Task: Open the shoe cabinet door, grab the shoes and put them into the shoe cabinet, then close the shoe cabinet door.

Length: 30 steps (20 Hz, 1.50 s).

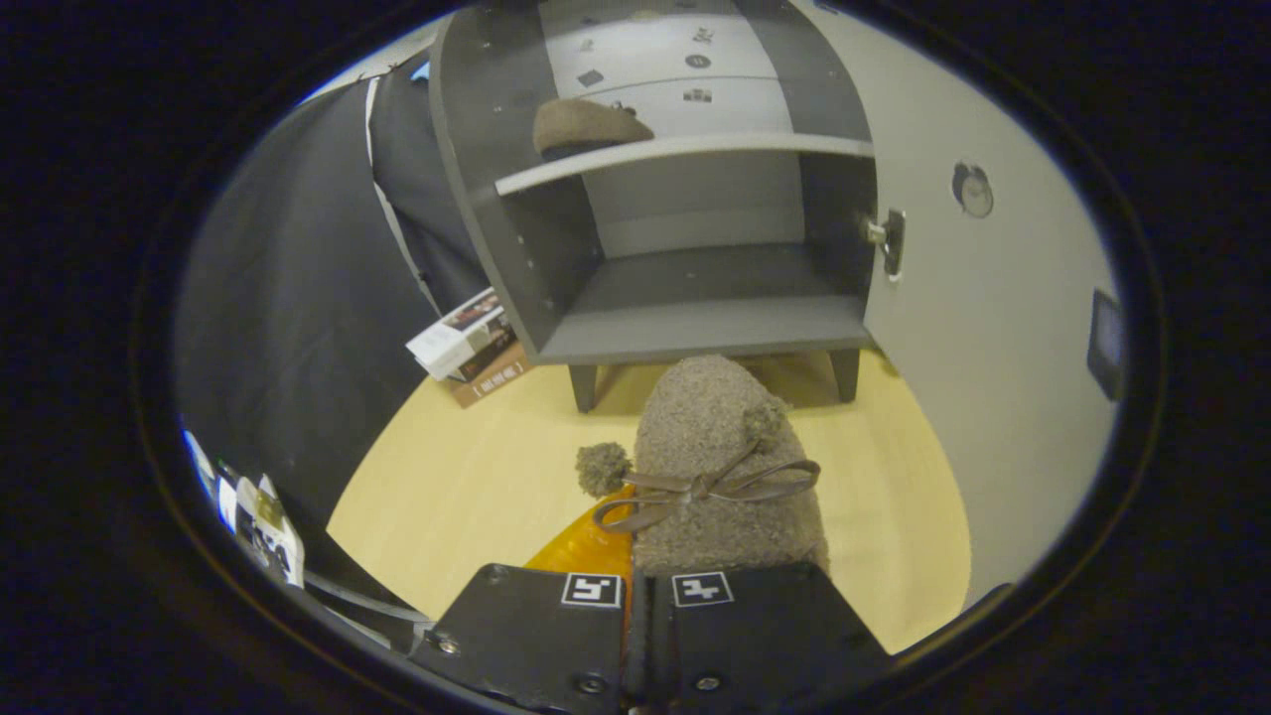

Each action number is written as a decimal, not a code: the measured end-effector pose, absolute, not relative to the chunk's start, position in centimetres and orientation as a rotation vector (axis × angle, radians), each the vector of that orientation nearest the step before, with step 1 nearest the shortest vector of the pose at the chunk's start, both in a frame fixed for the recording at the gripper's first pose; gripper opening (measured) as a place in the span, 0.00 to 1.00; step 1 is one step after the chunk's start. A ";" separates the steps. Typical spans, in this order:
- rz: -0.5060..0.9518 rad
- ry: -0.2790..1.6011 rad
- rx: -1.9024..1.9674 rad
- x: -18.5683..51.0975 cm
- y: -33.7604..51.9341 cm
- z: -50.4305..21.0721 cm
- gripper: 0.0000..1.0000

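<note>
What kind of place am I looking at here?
Likely a staged entryway in a recording booth: a grey shoe cabinet with its pale door open, one brown fuzzy slipper shelved, another held by the gripper, and black cloth walls.

1. A brown fuzzy shoe (720,467) with a bow of leather lace and two pom-poms is held up at its heel end by the closed gripper (647,596), toe pointed toward the shoe cabinet (685,199).
2. The grey cabinet is seen standing on short legs at the far edge of the pale wooden floor, its door (978,328) swung open.
3. A second brown shoe (588,126) is seen lying on the cabinet's upper shelf (695,151), toward its left end.
</note>
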<state>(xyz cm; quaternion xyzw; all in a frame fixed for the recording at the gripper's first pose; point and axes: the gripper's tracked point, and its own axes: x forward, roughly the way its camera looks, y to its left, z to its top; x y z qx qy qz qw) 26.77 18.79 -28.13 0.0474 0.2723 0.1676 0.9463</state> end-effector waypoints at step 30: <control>0.187 0.188 0.011 56.6 20.7 1.2 0.06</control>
